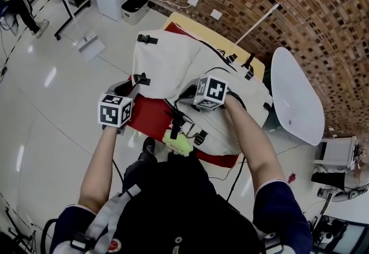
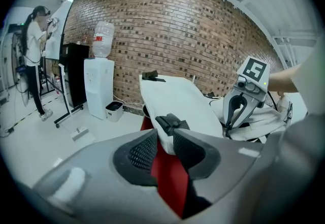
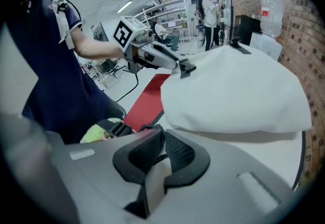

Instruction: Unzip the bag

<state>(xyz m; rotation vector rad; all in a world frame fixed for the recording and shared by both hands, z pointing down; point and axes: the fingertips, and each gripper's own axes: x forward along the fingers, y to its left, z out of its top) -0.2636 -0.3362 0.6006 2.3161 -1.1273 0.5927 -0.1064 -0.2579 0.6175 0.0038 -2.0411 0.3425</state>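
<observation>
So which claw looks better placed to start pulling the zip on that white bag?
Probably the right claw: it is pinched on a thin black pull at the white bag's front edge. The left claw stands open around the bag's corner, better suited to steadying.

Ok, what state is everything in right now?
bag: lying on the table, no opening visible.
left gripper: bag corner between its fingers; grip unclear.
right gripper: fingers shut on a black pull tab.
green plush toy: hanging at the bag's near edge.
</observation>
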